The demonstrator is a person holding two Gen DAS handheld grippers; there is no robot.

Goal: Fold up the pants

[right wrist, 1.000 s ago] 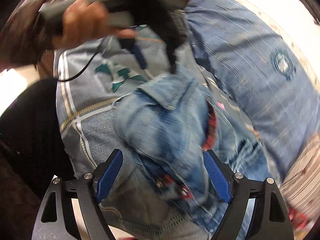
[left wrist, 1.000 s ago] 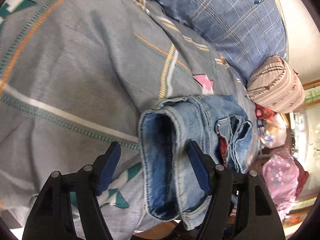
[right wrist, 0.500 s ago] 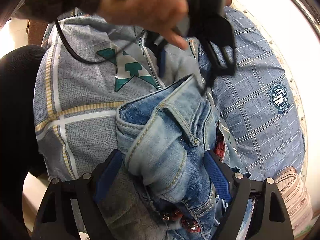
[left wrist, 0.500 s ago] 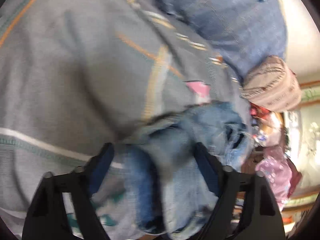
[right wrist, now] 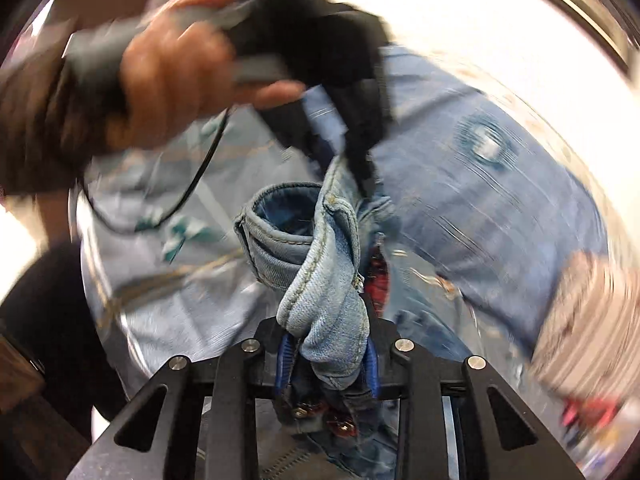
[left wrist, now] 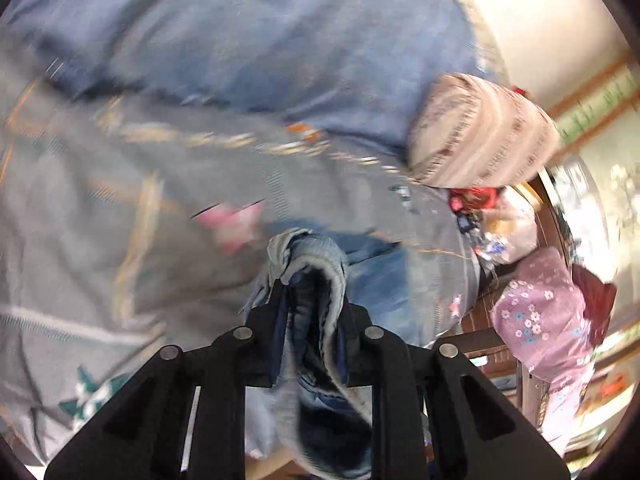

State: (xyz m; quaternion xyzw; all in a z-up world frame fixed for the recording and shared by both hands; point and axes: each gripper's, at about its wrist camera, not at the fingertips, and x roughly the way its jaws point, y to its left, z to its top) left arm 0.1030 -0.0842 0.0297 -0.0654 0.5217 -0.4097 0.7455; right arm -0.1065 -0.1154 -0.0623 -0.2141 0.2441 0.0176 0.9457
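Observation:
The pants are light blue denim jeans [right wrist: 320, 280], bunched over a grey patterned bedspread [left wrist: 100, 200]. My right gripper [right wrist: 326, 356] is shut on a thick fold of the jeans near the red-studded waist. My left gripper [left wrist: 310, 320] is shut on another bunched edge of the jeans [left wrist: 312, 256]. The left gripper also shows in the right wrist view [right wrist: 356, 156], held by a hand at the top, its fingers pinching the denim. Both views are blurred by motion.
A blue checked pillow [left wrist: 280, 40] lies behind the jeans. A striped pink bolster [left wrist: 480, 132] and a purple floral bundle [left wrist: 544, 320] sit at the right by the bed's edge. A dark-clothed leg [right wrist: 48, 320] is at the left.
Both grippers were open around the jeans and have shut on the denim. The jeans are now bunched up and lifted between them; both views swing fast.

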